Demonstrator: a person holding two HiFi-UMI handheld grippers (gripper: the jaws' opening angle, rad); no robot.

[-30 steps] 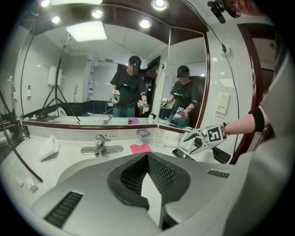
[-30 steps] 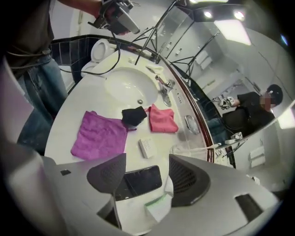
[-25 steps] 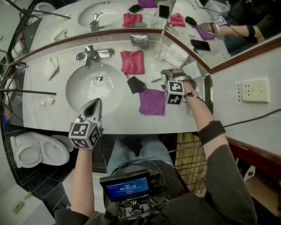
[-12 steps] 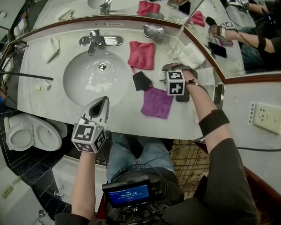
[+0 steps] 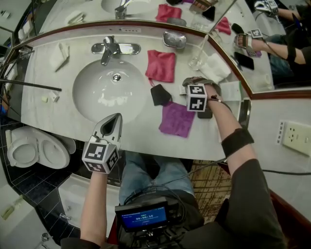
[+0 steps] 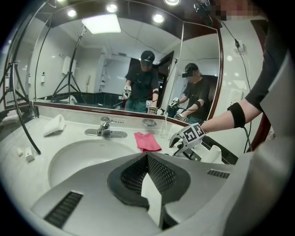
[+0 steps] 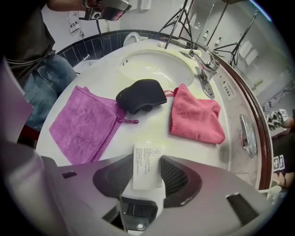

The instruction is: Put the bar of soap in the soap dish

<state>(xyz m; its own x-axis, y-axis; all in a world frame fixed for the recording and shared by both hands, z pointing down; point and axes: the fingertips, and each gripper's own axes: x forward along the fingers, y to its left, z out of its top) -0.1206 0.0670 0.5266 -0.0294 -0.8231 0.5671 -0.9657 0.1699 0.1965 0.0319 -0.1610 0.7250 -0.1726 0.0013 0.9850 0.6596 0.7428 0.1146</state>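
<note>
Over the vanity counter (image 5: 46,78), your left gripper (image 5: 115,119) hangs shut and empty, keeping clear. Your right gripper (image 5: 198,87) points down, its jaws just closed onto the wrapped bar of soap (image 7: 146,161), ready for lifting toward the soap dish (image 5: 173,39) by the mirror.

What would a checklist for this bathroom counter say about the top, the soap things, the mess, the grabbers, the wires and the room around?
Surface: white counter with a sink.
Job's things: wrapped bar of soap lying on the counter; soap dish by the mirror, no soap in it.
Clutter: pink cloth, purple cloth, black pouch, glass, white towel.
Grippers: right gripper has just been closing, its pads now on the bar of soap; left gripper shut, empty.
Cables: one dark cable at the person's right.
Surroundings: mirror, toilet, wall socket.
</note>
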